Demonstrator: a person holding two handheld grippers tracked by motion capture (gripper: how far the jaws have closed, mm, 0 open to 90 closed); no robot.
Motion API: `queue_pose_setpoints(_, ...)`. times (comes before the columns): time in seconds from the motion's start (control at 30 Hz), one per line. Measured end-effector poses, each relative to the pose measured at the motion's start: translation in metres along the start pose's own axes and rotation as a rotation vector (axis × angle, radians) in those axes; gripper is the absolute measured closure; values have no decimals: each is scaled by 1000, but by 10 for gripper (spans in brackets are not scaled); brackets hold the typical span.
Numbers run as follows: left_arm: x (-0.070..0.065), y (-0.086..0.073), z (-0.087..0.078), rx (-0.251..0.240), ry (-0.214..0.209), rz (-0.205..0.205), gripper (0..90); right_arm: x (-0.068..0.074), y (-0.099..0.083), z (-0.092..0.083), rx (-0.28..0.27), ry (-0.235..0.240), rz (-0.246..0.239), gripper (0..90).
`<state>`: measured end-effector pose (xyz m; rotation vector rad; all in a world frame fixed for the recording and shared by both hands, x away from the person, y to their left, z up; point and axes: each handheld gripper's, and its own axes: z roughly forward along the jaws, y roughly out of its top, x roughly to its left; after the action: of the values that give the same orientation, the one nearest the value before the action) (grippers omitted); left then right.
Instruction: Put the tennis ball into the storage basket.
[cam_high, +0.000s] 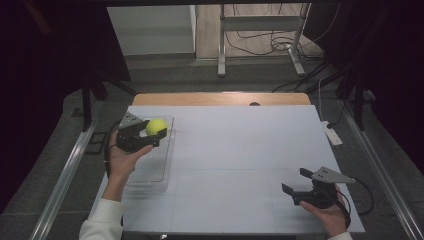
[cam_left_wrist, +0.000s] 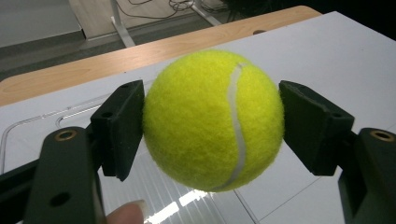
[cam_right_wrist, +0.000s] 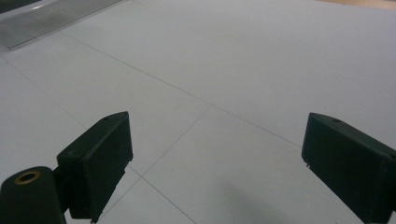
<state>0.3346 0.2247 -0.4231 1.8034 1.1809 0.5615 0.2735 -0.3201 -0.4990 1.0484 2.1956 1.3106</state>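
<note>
Left gripper view: tennis ball (cam_left_wrist: 212, 121) between pads (cam_left_wrist: 122, 128).

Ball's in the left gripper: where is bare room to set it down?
Widest bare patch: white table between clear tray and right gripper. The far strip is bare too. Crowded: left edge, where the left gripper holds the tennis ball over the tray.

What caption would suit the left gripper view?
Left gripper clamps a fuzzy yellow-green tennis ball above a clear plastic tray.
</note>
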Motion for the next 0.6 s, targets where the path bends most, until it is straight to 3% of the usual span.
queue_pose_setpoints(0.6, 11, 3, 3, 27, 39, -3, 268, 1, 0, -1, -5, 6, -1, 90)
